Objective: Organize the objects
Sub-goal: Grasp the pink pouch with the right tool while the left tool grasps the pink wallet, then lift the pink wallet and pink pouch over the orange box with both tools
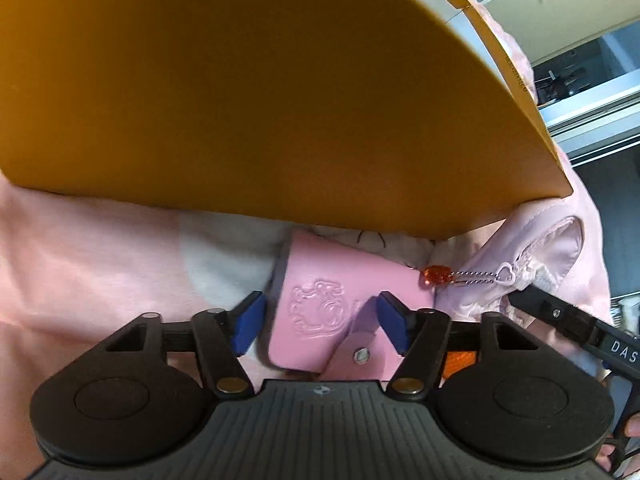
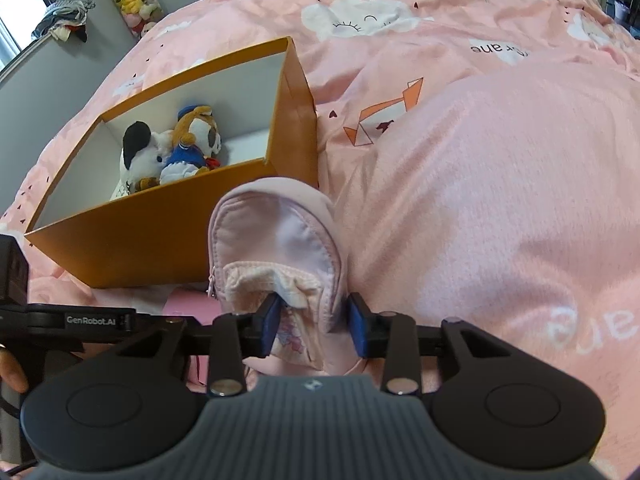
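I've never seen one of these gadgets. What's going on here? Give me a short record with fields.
setting: a bed with a pink cloud-print duvet
container: open orange box, two plush toys inside
left gripper: open, fingers either side of a pink embossed wallet lying on the duvet
right gripper: fingers at the open mouth of a pale pink zip pouch; grip unclear
pouch detail: orange charm on a bead chain

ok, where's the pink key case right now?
In the left wrist view, the pink key case lies on the pink bedding between the open left gripper fingers, just below the orange box, with the pink pouch to its right.
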Available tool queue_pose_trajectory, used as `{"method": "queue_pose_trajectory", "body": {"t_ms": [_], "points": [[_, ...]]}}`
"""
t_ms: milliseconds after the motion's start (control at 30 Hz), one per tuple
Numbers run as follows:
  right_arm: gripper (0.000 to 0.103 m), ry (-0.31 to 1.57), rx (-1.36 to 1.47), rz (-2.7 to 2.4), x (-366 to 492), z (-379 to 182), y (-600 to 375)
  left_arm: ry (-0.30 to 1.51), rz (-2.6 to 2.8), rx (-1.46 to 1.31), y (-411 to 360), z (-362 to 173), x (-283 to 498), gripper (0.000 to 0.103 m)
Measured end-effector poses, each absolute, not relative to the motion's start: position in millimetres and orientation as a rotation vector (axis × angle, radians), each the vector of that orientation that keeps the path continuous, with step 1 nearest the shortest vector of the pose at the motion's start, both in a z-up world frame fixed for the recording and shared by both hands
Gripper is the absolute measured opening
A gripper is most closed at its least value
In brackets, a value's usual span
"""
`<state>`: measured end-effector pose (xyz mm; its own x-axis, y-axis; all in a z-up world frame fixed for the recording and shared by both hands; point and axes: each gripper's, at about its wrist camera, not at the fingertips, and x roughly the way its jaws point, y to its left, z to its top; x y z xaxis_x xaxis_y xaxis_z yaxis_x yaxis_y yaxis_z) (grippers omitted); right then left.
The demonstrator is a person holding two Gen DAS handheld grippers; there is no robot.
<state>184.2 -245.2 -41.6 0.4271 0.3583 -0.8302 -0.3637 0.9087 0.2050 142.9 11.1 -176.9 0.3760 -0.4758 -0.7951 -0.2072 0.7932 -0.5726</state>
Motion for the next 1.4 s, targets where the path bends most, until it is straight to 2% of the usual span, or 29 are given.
{"method": "queue_pose_trajectory", "body": {"t_ms": [67,167,233,300,467,533,700,1033,1400], "points": [[0.040,1.038,0.007,0.448,186.0,-43.7,-246.5,1.191,-0.219,-0.684,6.9,-184.2,143.6,0.085],[0.040,1.040,0.025,0.444,187.3,-45.3,-248.1,1.178,-0.234,-0.694,5.8,-185.4,141.8,0.079],[0.039,1.038,0.028,0.443,186.7,-44.3,-248.0,1.171,-0.224,-0.685,7.7,-180.1,138.6,0.070],[0.037,1.035,0.028,0.439,185.6,-43.3,-247.4,1.156,-0.213,-0.677,10.7,-171.8,133.6,0.053],[0.028,1.032,0.030,0.442,181.1,-37.5,-247.3,1.094,-0.221,-0.648,12.9,-144.2,117.0,0.030],[0.024,1.030,0.039,0.447,178.9,-34.0,-248.4,1.051,-0.243,-0.638,14.5,-131.2,112.8,0.024],[0.019,1.009,0.040,0.451,170.0,-20.4,-250.8,0.978,-0.269,-0.590,9.3,-103.2,104.6,0.018],[0.018,0.908,-0.020,0.508,154.3,26.0,-246.9,0.850,-0.312,-0.510,8.4,-45.4,72.4,0.018],[0.018,0.753,-0.162,0.556,169.0,97.6,-224.1,0.635,-0.342,-0.375,21.8,53.0,85.4,0.018]]}}
